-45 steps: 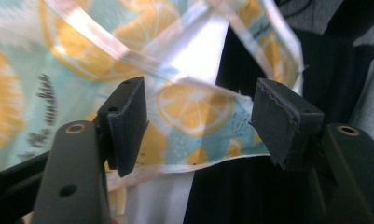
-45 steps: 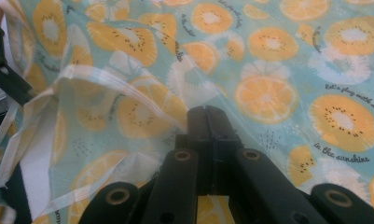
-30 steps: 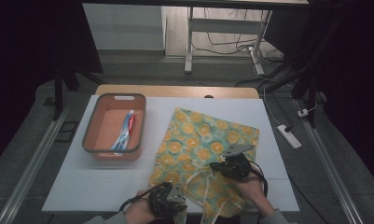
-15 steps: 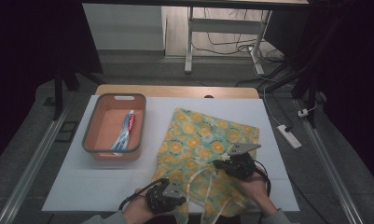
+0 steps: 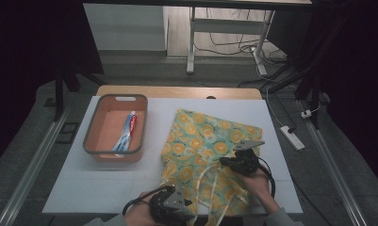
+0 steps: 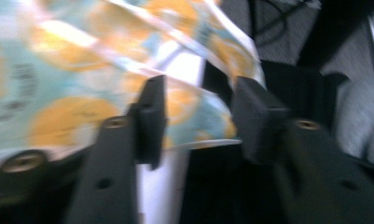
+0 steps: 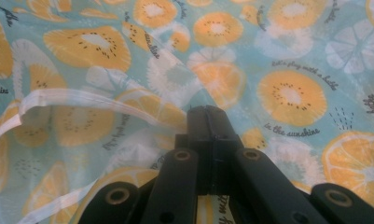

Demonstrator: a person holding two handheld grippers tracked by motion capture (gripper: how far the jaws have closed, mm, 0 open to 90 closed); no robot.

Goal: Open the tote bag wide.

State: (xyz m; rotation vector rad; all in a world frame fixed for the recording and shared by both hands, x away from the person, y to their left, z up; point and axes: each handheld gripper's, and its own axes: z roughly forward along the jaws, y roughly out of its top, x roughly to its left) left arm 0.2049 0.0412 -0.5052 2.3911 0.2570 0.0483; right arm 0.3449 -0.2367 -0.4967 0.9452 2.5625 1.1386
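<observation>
A teal bag (image 5: 210, 141) printed with orange fruit slices lies flat on the white table (image 5: 106, 183), its white drawstrings loose near the front edge. My right gripper (image 5: 229, 162) rests on the bag's near right part. In the right gripper view its jaws (image 7: 208, 116) are shut on a raised fold of the bag (image 7: 287, 93) by the white hem. My left gripper (image 5: 189, 212) is at the table's front edge by the bag's near corner. Its jaws (image 6: 201, 119) have just been opening and stand apart, with the bag's edge (image 6: 82, 70) between them, untouched by the pads.
An orange basin (image 5: 90, 141) sits at the table's left with a toothpaste tube (image 5: 126, 134) in it. Beyond the table are a wooden edge, metal stand legs and cables on the floor. A power strip (image 5: 291, 137) lies to the right.
The left gripper's jaws have parted from the bag's edge. The right gripper has shifted slightly away and to the right across the bag, still closed.
</observation>
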